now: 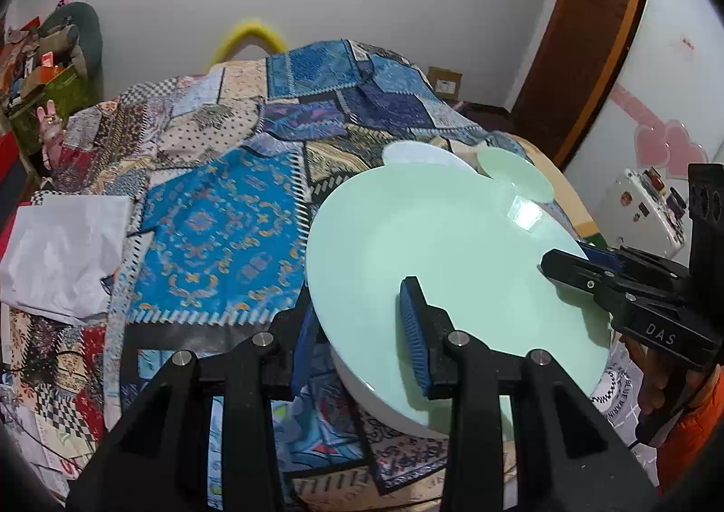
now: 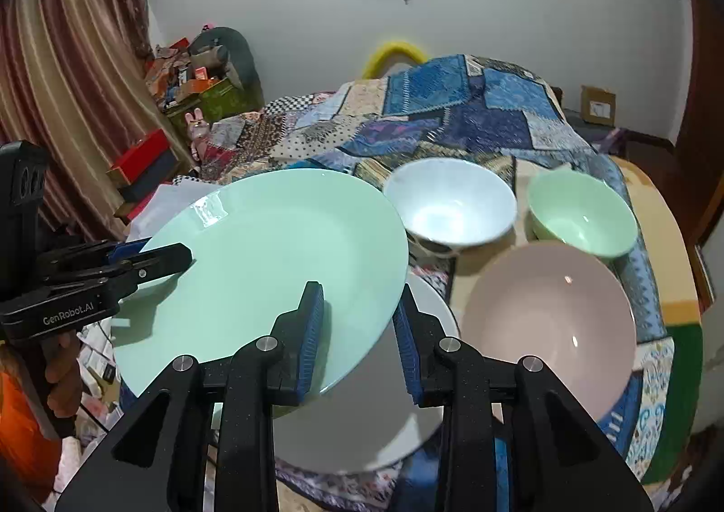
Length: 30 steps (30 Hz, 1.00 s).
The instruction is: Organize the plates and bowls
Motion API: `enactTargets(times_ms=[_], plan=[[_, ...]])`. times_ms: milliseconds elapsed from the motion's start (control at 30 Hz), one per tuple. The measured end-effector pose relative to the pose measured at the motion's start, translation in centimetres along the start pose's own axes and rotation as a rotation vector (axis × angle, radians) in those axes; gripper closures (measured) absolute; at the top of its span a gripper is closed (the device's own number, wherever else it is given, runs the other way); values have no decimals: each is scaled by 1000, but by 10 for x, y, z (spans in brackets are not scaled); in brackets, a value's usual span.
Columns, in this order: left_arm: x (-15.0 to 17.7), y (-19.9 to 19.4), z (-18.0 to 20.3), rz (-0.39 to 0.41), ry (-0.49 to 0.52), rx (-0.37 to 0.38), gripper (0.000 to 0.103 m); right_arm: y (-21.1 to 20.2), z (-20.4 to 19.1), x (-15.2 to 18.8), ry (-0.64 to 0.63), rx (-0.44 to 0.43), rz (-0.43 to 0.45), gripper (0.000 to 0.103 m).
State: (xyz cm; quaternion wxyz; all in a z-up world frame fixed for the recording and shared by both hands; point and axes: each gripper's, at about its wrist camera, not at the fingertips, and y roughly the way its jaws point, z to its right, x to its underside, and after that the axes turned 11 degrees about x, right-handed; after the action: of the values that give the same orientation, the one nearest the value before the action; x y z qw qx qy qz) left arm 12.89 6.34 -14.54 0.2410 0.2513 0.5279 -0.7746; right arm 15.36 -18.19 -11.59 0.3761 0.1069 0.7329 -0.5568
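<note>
Left gripper (image 1: 362,331): jaws astride the near rim of the green plate (image 1: 443,267), one blue pad on top, the other under the rim. Looks clamped, though contact under the rim is hidden.

Right gripper (image 2: 359,331): jaws apart, one pad on the plate's upper face, the other past the rim with a visible gap; no pinch made. In the left view it reaches over the plate's far-right edge.

Plate held tilted above a white plate (image 2: 362,412) lying on the quilt (image 1: 217,231).

Right of it, touching or just beside: pink bowl (image 2: 547,322). Behind: white bowl (image 2: 450,206) and green bowl (image 2: 583,215), near each other, apart.

Quilt left of the plates bare save for crumpled white paper (image 1: 63,254) at the edge.
</note>
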Motion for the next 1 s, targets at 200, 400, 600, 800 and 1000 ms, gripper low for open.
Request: enactTargets(times_ms=[200,400,600,800,1000], plan=[[11,16,6,-43,-6,21,67,1,13,17,27,8,-28,74],[22,32,5,-86,-20,30,67,7,19,33,50,8,-64,74],[31,45,-3,-115,-38,28,67,15,20,43,65,-3,-95,74],[36,55,-12,-140,-55,23,67,24,18,49,69,-12,-125,74],[39,64,-18,-156,-64,16,67,30,17,53,76,-18,-147,74]])
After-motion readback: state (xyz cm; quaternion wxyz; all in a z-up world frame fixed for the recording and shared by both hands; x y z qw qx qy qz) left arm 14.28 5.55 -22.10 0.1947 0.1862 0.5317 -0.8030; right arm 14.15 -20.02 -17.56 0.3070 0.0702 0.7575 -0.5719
